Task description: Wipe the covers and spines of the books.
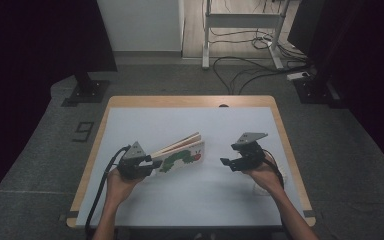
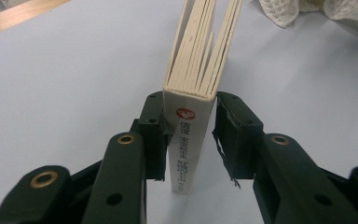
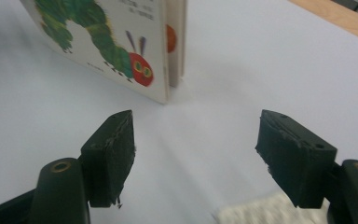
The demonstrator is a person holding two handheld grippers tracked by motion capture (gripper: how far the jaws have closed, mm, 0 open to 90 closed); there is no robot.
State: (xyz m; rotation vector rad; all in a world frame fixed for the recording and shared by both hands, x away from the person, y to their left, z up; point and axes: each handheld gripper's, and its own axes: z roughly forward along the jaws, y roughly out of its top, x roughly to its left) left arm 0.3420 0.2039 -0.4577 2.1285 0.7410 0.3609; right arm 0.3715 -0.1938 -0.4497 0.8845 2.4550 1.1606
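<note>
Two forearms reach in from below: the left tongs (image 1: 152, 162) clamped tight at the left hand (image 1: 121, 184), the right tongs (image 1: 226, 162) gaping empty, apart.

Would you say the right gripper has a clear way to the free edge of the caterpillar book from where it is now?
Probably yes. The right gripper stands open, facing the book, with bare white table between them. The left gripper clamps the spine at the far end, so it is not in the way.

book (image 2: 189, 140) – glossy card cover, matt board pages | table (image 1: 190, 101) – wood edge, smooth matt top
</note>
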